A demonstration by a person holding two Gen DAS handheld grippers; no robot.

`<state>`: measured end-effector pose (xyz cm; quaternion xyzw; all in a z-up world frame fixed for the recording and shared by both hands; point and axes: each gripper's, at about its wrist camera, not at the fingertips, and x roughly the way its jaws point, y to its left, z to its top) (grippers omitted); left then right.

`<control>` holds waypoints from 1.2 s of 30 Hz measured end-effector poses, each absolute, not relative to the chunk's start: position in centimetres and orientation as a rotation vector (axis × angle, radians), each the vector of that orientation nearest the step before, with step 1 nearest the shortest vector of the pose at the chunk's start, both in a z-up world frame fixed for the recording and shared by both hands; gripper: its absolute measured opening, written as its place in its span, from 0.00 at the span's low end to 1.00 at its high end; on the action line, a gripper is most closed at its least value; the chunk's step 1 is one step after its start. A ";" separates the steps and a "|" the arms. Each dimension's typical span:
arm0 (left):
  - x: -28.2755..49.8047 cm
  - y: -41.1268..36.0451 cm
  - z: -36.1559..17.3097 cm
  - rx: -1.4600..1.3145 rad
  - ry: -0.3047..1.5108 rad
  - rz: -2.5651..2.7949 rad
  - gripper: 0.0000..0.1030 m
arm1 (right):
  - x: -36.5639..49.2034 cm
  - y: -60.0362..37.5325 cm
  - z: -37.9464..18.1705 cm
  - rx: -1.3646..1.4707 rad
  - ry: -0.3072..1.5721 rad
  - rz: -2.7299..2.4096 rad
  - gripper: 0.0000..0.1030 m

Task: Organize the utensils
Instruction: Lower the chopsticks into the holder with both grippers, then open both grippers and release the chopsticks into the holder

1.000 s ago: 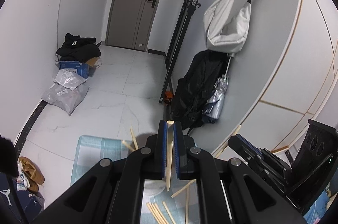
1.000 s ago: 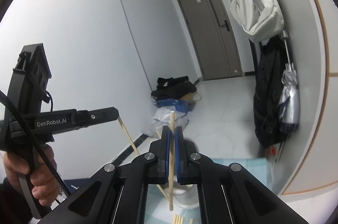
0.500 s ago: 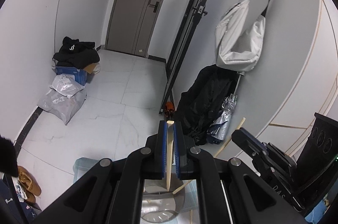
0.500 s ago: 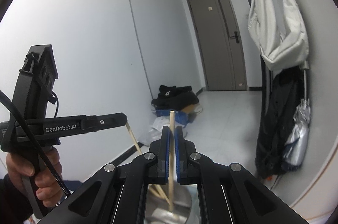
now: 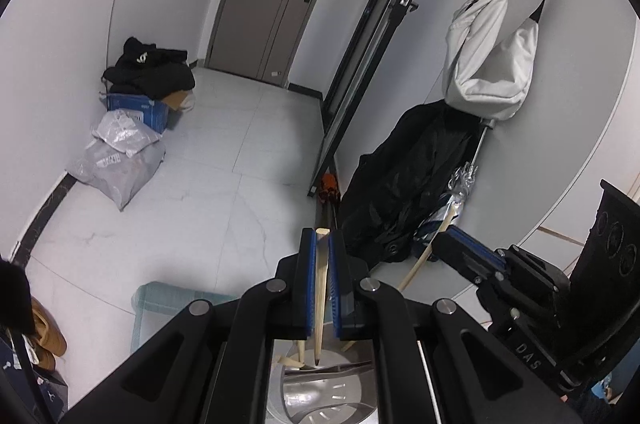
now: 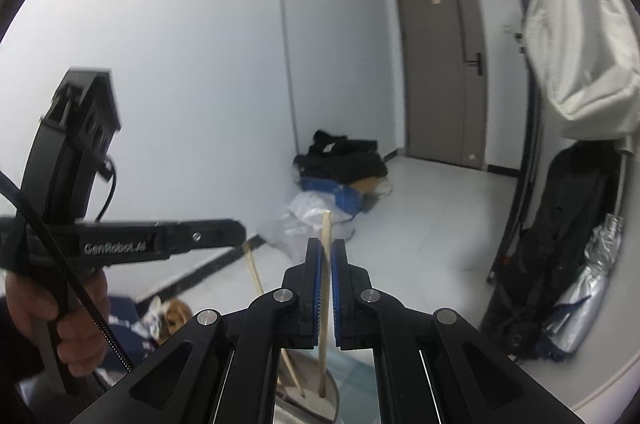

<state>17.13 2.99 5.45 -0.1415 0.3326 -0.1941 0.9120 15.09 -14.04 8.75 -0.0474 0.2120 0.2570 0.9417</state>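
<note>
One chopstick is pinched between the left gripper fingers, another chopstick between the right gripper fingers. Both tips hang over the steel utensil holder below the fingers, where chopsticks already stand. Release is judged still pending.

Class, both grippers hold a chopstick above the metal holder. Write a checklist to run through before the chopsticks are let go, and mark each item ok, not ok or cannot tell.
1. Left gripper shut on its chopstick: ok.
2. Right gripper shut on its chopstick: ok.
3. Left chopstick's lower tip over the metal holder: ok.
4. Right chopstick's lower tip inside the holder's rim: ok.
5. Tips touching the holder's bottom: cannot tell.
6. The two grippers clear of each other: ok.
</note>
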 end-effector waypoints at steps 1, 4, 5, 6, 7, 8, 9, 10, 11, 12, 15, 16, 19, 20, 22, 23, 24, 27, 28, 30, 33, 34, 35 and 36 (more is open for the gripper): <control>17.3 3.0 5.1 -0.297 0.698 -0.410 0.03 | 15.2 -13.8 8.4 -0.115 0.441 0.528 0.04; 17.4 2.8 4.5 -0.295 0.718 -0.426 0.03 | 15.2 -13.1 7.2 -0.157 0.472 0.539 0.04; 17.3 2.8 4.3 -0.294 0.725 -0.437 0.03 | 15.3 -12.9 6.8 -0.165 0.486 0.547 0.04; 17.3 2.7 4.2 -0.292 0.731 -0.443 0.03 | 15.3 -12.8 6.4 -0.172 0.497 0.549 0.04; 17.3 2.6 4.0 -0.285 0.740 -0.445 0.03 | 15.3 -12.6 6.0 -0.176 0.505 0.549 0.04; 17.4 2.6 3.9 -0.282 0.747 -0.442 0.03 | 15.4 -12.6 5.6 -0.176 0.518 0.556 0.04; 17.4 2.6 3.9 -0.277 0.762 -0.429 0.04 | 15.4 -12.4 5.1 -0.175 0.538 0.566 0.04; 17.6 2.7 3.8 -0.274 0.774 -0.412 0.07 | 15.5 -12.2 4.7 -0.177 0.553 0.569 0.04; 17.6 2.9 3.7 -0.277 0.783 -0.393 0.09 | 15.5 -12.1 4.4 -0.179 0.563 0.570 0.05; 17.6 3.2 3.8 -0.283 0.788 -0.373 0.15 | 15.4 -11.9 4.0 -0.178 0.577 0.578 0.05; 16.7 4.5 4.5 -0.320 0.756 -0.329 0.47 | 14.7 -12.0 3.3 -0.157 0.594 0.587 0.09; 16.3 4.9 4.7 -0.326 0.739 -0.315 0.57 | 14.5 -12.1 3.3 -0.144 0.595 0.591 0.11; 14.9 5.9 5.5 -0.321 0.690 -0.244 0.61 | 13.4 -13.0 3.5 -0.085 0.584 0.575 0.25; 14.6 6.0 5.7 -0.318 0.688 -0.232 0.61 | 13.2 -13.4 3.6 -0.067 0.581 0.572 0.28; 13.8 6.3 5.9 -0.314 0.686 -0.207 0.63 | 12.4 -14.0 3.9 -0.034 0.577 0.551 0.37; 13.3 6.2 6.1 -0.303 0.681 -0.188 0.63 | 11.9 -14.4 4.1 -0.018 0.574 0.540 0.39; 12.9 6.2 6.2 -0.296 0.676 -0.178 0.63 | 11.5 -14.7 4.2 -0.005 0.573 0.535 0.39; 11.7 5.9 6.5 -0.283 0.663 -0.164 0.72 | 10.1 -15.5 4.9 0.023 0.566 0.515 0.41; 11.2 5.8 6.7 -0.279 0.654 -0.158 0.75 | 9.6 -15.8 5.2 0.028 0.559 0.508 0.42; 10.3 5.7 6.9 -0.271 0.634 -0.150 0.75 | 8.7 -16.0 5.6 0.036 0.548 0.498 0.45; 8.8 5.3 7.4 -0.251 0.616 -0.137 0.77 | 7.0 -16.5 6.2 0.048 0.531 0.483 0.50; 8.5 5.2 7.4 -0.247 0.612 -0.135 0.80 | 6.4 -16.7 6.3 0.055 0.527 0.480 0.50; 8.1 5.1 7.5 -0.241 0.608 -0.130 0.82 | 6.1 -16.8 6.5 0.059 0.524 0.476 0.52; 7.7 5.0 7.6 -0.231 0.601 -0.116 0.84 | 5.6 -17.0 6.6 0.064 0.519 0.470 0.54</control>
